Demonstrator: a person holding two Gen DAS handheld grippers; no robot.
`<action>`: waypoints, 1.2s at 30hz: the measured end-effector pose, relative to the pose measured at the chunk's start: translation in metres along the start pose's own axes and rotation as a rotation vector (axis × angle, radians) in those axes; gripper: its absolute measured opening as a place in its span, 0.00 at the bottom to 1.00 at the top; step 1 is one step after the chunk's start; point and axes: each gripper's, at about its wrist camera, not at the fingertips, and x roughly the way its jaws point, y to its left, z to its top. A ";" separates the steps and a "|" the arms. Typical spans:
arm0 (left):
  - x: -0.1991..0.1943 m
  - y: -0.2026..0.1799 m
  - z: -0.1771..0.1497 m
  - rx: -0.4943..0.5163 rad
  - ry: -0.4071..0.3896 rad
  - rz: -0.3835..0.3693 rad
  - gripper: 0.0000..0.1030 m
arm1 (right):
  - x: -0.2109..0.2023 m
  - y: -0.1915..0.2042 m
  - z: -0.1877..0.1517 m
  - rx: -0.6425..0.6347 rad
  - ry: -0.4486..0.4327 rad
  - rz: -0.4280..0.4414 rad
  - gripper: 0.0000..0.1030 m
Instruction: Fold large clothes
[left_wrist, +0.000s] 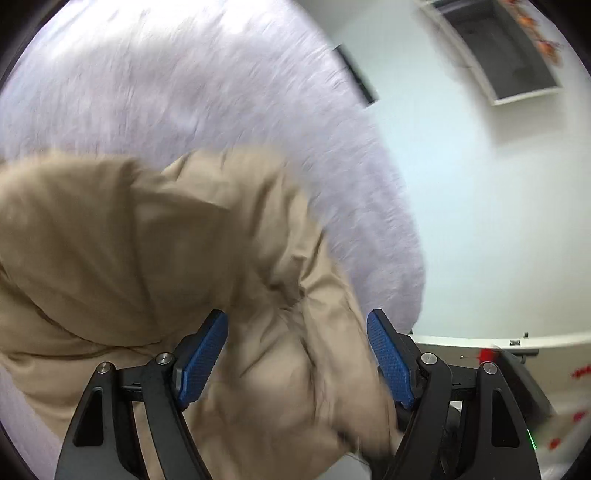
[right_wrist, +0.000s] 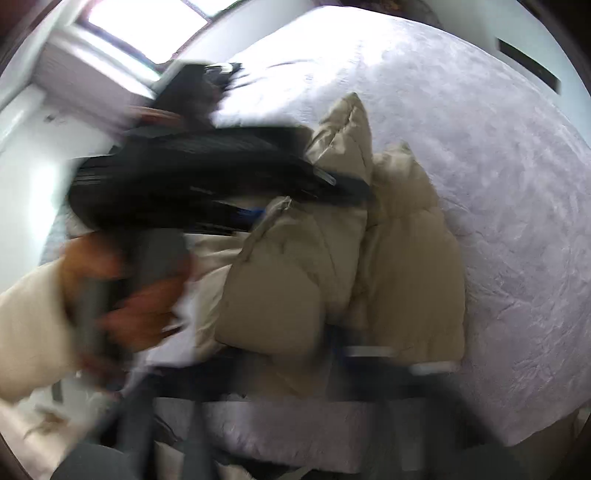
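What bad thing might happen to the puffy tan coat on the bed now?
1. The left gripper is open over the tan coat, not pinching it, so the puffy folds may spring apart.
2. The coat lies near the edge of the bed and might slide off.
3. Both views are blurred from fast movement, so the next grab could miss.

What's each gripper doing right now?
Left gripper: open, over the beige jacket, gripping nothing.
Right gripper: blurred; reads shut, no grip visible.

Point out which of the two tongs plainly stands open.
The left tongs: their blue pads stand wide apart over the beige jacket, gripping nothing. The right tongs are too blurred to judge.
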 end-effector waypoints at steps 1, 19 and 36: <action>-0.009 -0.005 -0.002 0.036 -0.046 0.023 0.76 | -0.005 -0.012 -0.001 0.048 -0.023 -0.035 0.09; 0.066 0.038 0.025 0.162 -0.127 0.398 0.76 | 0.038 -0.124 -0.031 0.490 0.052 -0.027 0.15; 0.066 0.051 0.026 0.151 -0.116 0.418 0.76 | -0.036 -0.105 0.045 0.272 -0.081 0.009 0.23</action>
